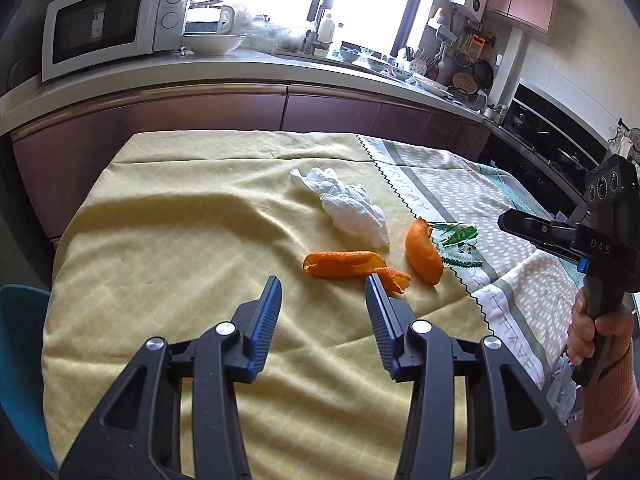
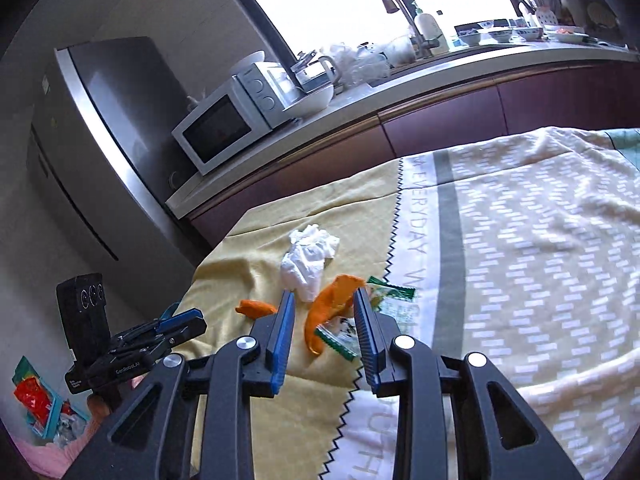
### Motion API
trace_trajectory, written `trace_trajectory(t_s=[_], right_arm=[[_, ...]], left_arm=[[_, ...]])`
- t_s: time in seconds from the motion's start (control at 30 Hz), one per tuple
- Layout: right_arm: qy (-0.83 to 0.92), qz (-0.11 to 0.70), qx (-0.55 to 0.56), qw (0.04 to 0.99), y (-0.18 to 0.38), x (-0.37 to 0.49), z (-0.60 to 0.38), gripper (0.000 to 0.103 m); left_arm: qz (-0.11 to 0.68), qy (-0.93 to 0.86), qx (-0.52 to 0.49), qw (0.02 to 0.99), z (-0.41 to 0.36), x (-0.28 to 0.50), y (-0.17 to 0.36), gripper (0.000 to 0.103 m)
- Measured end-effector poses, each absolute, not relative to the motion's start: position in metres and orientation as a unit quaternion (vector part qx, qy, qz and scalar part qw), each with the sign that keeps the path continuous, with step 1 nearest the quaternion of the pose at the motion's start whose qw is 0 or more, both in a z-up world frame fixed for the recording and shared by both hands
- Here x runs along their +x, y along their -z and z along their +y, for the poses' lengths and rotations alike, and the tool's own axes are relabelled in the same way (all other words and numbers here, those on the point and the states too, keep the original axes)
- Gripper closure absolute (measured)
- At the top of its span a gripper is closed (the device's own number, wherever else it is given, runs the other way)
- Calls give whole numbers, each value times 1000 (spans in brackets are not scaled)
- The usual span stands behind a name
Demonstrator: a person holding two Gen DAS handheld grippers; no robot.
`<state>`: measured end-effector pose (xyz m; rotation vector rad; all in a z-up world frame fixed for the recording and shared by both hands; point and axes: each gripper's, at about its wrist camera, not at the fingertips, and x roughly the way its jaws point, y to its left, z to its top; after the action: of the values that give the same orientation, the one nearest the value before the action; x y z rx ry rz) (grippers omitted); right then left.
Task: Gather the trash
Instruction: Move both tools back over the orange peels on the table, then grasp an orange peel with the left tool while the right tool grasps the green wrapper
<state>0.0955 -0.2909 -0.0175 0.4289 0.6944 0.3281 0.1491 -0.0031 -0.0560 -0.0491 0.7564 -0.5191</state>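
- Kitchen setting: a worktop [image 1: 160,208] draped in a yellow cloth and a patterned grey-and-white cloth, with a counter behind it.
- Left gripper [image 1: 322,292] hovers over the yellow cloth, jaws partly open, nothing between them; its right fingertip sits just in front of the long orange peel [image 1: 344,264].
- Right gripper [image 2: 324,304] is also partly open and empty, jaws framing the curled orange peel [image 2: 326,312] and the torn green wrapper [image 2: 384,300] lying below it.
- Beyond the peels lies a crumpled white tissue [image 1: 352,208], near them on the yellow cloth.
- A hand [image 1: 592,328] in a pink sleeve grips the right gripper's handle.
- On the counter stand a white microwave [image 1: 108,20] and a white bowl [image 1: 214,42]; a grey fridge [image 2: 100,140] stands beside them.
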Motion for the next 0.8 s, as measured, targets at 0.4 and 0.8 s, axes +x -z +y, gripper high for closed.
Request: trace_trajectory(t_s=[0.4, 0.8], right_arm=[[-165, 365, 239, 884, 51, 106, -299, 72], [-172, 367, 243, 881, 53, 112, -297, 93]], left_arm=[[396, 248, -4, 884, -32, 184, 67, 56], [418, 259, 2, 871, -48, 195, 76, 64]])
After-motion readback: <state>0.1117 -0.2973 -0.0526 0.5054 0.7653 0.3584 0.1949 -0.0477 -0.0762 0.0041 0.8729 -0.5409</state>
